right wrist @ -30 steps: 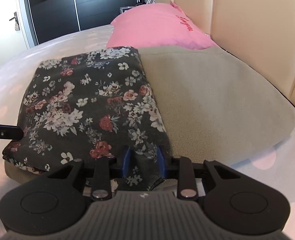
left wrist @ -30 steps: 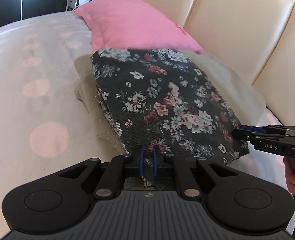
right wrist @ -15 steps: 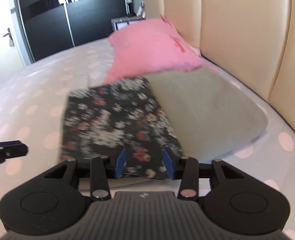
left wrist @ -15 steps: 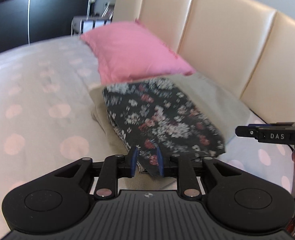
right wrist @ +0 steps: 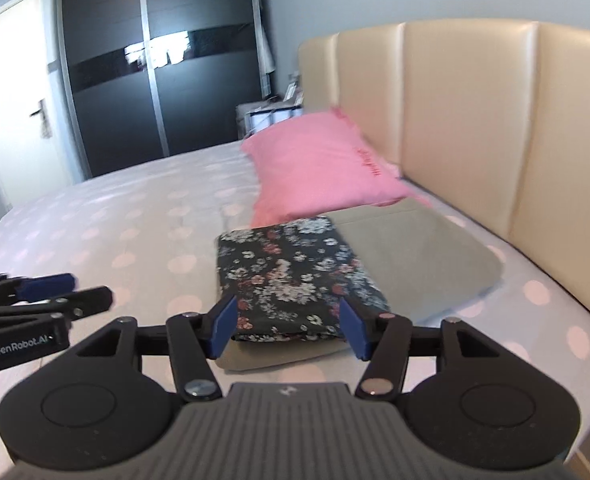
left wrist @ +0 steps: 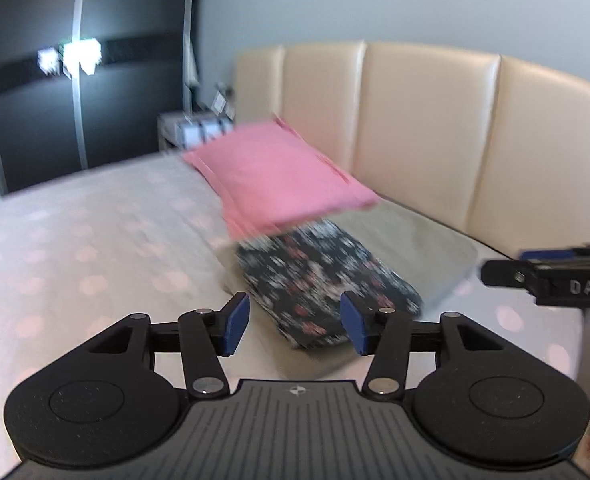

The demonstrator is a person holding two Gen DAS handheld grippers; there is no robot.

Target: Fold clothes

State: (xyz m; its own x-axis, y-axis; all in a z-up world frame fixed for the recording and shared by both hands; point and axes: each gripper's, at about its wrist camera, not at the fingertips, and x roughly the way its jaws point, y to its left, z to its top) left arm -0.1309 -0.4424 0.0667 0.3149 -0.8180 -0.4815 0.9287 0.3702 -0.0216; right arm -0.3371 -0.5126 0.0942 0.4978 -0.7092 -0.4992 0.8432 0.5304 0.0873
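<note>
A dark floral garment (left wrist: 327,284) (right wrist: 291,276) lies folded into a neat rectangle on a grey folded cloth (left wrist: 411,248) (right wrist: 419,256) on the bed. My left gripper (left wrist: 295,324) hangs above and short of it, its jaws opening, nothing between the blue pads. My right gripper (right wrist: 287,326) is likewise lifted clear of the garment, jaws opening and empty. Each gripper shows in the other's view: the right gripper (left wrist: 551,276) at the right edge, the left gripper (right wrist: 43,292) at the left edge.
A pink pillow (left wrist: 279,176) (right wrist: 319,168) lies behind the folded clothes against the cream padded headboard (left wrist: 427,128) (right wrist: 475,120). The bedsheet (left wrist: 87,248) with pale pink dots spreads to the left. Dark wardrobe doors (right wrist: 155,68) and a nightstand (left wrist: 199,132) stand beyond.
Both grippers let go of the floral garment's near edge, opened, and pulled back and upward. The garment now lies smaller and farther off in both views.
</note>
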